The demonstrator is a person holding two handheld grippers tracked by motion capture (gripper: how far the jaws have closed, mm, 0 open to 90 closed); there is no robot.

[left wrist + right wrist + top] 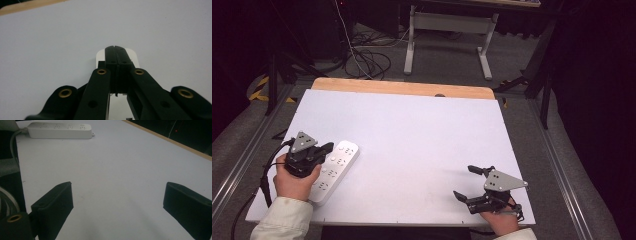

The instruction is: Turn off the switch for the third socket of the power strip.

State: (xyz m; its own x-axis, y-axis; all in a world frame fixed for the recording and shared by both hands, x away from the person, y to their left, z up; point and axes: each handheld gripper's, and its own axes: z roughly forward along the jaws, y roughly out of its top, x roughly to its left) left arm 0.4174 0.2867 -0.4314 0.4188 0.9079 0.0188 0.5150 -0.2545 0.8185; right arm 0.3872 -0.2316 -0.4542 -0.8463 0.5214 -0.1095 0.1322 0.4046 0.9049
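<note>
Two hand-held grippers are at work: the left hand-held gripper (328, 148), jaws clenched together with nothing between, hovers over the white power strip (337, 170) at the tabletop's (422, 135) left edge, seemingly about to press a switch; the right hand-held gripper (467, 182) waits released, well apart.

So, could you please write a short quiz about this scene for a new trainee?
1. True or false: the fingers of the left gripper are closed together with nothing between them.
2. Which thing lies under the left gripper on the white table?
A. a power strip
B. a keyboard
C. a book
3. Fill in: the fingers of the right gripper stand wide ____ above the bare table.

Key
1. True: in the left gripper view they meet above the strip's end.
2. A
3. open
</note>
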